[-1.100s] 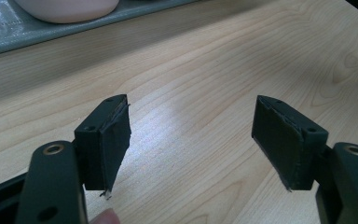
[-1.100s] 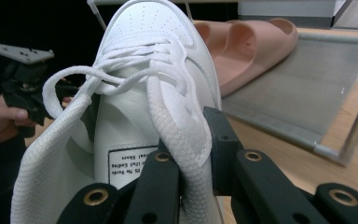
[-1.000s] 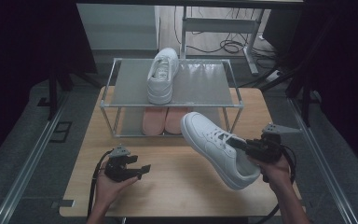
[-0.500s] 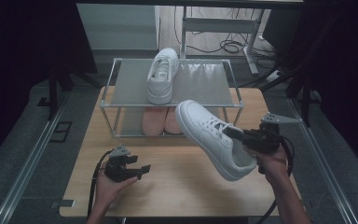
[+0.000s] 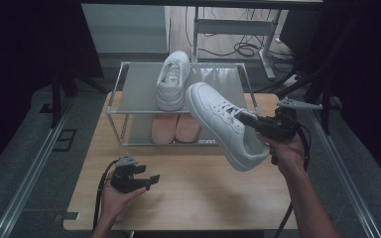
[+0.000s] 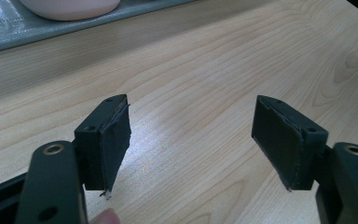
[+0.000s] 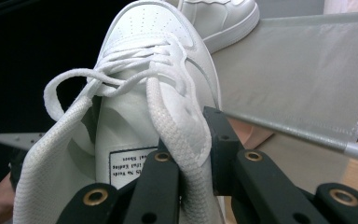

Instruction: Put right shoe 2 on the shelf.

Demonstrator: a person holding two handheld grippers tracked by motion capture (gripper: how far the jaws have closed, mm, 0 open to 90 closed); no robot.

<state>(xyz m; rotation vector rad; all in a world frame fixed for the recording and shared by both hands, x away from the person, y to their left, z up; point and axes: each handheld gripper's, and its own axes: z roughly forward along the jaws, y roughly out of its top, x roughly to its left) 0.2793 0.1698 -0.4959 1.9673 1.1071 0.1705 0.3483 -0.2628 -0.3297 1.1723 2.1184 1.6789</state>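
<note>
Above wooden table [image 5: 188, 198], right gripper [image 5: 250, 120] pinches white sneaker [image 5: 223, 124], tongue label illegible; left gripper [image 5: 146, 179] spread.

A light wooden bench [image 5: 193, 198] carries a two-tier shoe rack with a silver metal frame and grey fabric shelves [image 5: 139, 89], set at its far edge. On the top shelf a second white lace-up sneaker [image 5: 171, 82] lies with its toe pointing away. On the lower shelf a pair of pink slippers [image 5: 176, 128] sits side by side. Beyond the rack, on the floor, black cables [image 5: 243, 48] lie tangled around a grey metal stand [image 5: 265, 54].
</note>
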